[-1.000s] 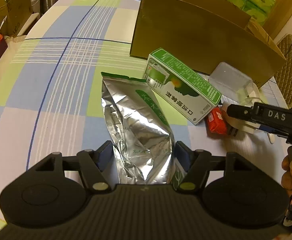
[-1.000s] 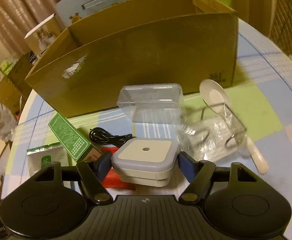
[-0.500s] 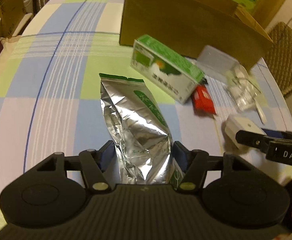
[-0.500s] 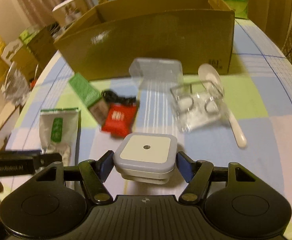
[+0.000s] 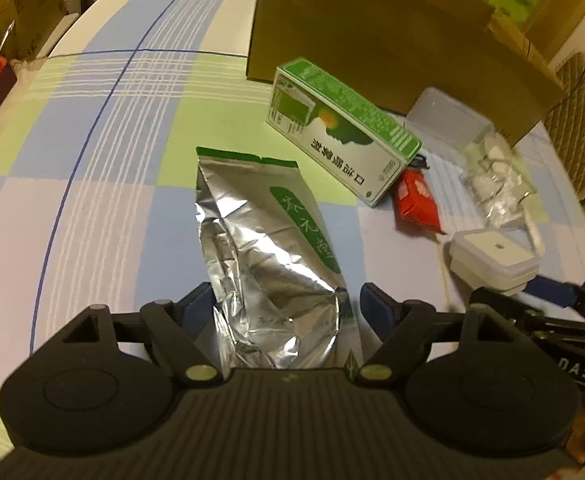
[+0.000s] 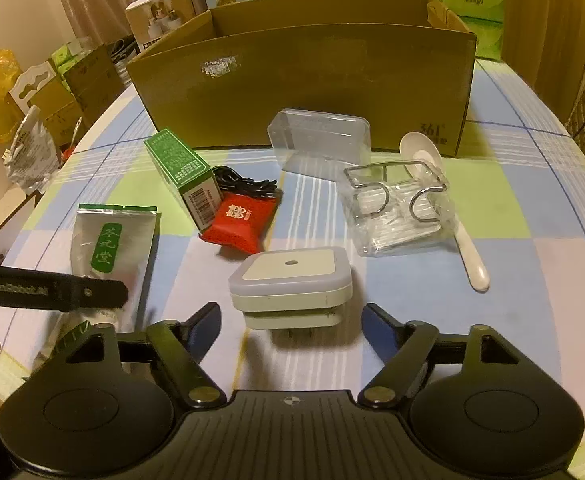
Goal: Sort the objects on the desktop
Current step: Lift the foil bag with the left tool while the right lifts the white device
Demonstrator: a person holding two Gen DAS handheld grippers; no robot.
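The worktop (image 6: 492, 216) wears a checked cloth of blue, green and white squares; stacked cartons and a curtain crowd the room behind it. A large cardboard box (image 6: 304, 92) stands along the far edge. Before it lie a clear plastic case (image 6: 320, 144), a green carton (image 6: 180, 172), a red packet (image 6: 244, 216), a black cable (image 6: 244, 184), a clear wire-framed holder (image 6: 396, 208) and a white spoon (image 6: 468, 256). The left gripper (image 5: 284, 312) has its jaws opening, the foil pouch (image 5: 268, 248) lying between them, no longer pinched. The right gripper (image 6: 290, 320) also has its jaws opening, with the white square device (image 6: 292, 284) resting on the cloth just ahead, untouched. The left side and right near corner lie bare.
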